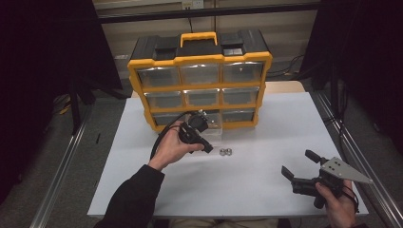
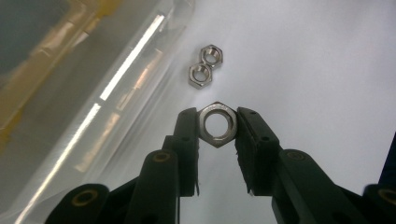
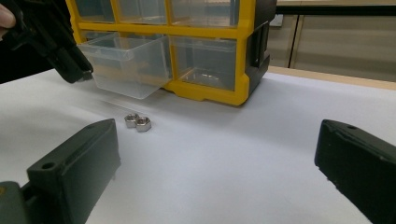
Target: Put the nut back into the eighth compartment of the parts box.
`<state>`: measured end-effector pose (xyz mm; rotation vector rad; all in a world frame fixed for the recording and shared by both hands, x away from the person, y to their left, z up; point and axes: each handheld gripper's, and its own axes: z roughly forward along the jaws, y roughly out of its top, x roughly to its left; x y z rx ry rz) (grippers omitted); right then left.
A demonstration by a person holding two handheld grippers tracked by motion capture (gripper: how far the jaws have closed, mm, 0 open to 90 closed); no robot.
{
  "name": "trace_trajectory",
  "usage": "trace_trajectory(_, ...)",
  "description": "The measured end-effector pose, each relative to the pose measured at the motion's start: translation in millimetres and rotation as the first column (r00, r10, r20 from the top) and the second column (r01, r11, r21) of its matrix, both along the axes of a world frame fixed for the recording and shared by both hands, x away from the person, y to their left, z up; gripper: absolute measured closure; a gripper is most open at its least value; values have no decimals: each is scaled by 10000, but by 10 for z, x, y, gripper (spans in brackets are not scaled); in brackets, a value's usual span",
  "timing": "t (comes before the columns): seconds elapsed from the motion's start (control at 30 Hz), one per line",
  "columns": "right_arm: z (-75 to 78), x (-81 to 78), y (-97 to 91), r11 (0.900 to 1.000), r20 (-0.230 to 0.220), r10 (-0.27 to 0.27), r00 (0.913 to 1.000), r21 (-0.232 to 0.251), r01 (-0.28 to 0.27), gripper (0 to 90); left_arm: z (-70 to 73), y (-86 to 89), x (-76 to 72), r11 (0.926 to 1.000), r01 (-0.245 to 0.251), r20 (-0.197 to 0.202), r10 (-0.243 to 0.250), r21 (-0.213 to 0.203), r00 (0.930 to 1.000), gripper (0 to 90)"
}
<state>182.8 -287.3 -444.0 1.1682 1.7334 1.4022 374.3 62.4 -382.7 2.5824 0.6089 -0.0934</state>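
A steel hex nut (image 2: 217,125) is pinched flat-to-flat between the black jaws of my left gripper (image 2: 217,116), lifted off the white table. Two more nuts (image 2: 205,66) lie touching each other on the table just beyond it, also visible in the high view (image 1: 225,152) and the right gripper view (image 3: 137,122). A hand holds the left gripper (image 1: 205,146) in front of a clear drawer (image 3: 126,63) that is pulled out of the yellow organizer (image 1: 199,59). My right gripper (image 1: 297,162) rests at the table's near right, its jaws wide apart with nothing between them.
The yellow-and-black organizer with several clear drawers stands at the back middle of the white table (image 1: 266,123). Black cable loops from the left gripper. Metal rails run along both sides of the table. Dark curtains hang at left and right.
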Motion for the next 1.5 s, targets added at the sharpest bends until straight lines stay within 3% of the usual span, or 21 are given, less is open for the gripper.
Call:
trace_trajectory(0.6,1,-4,3,9999,20,160,9999,-30,-160,0,347,82,135,9992,-361,232,364,-146,9991,703)
trace_trajectory(0.9,0,-4,6,9998,61,173,9998,-33,-173,0,514,149,319,9966,-803,363,808,-164,9961,703)
trace_trajectory(1.07,0,-3,6,9999,52,157,9999,-49,-156,0,539,175,415,9952,-972,373,976,-131,9945,703)
trace_trajectory(1.4,-2,0,8,9999,51,143,9999,-46,-143,0,395,133,560,9924,-1188,742,1162,326,9905,703)
trace_trajectory(1.5,-3,0,7,9999,39,137,9999,-43,-137,0,367,132,605,9931,-1118,627,1093,365,9920,703)
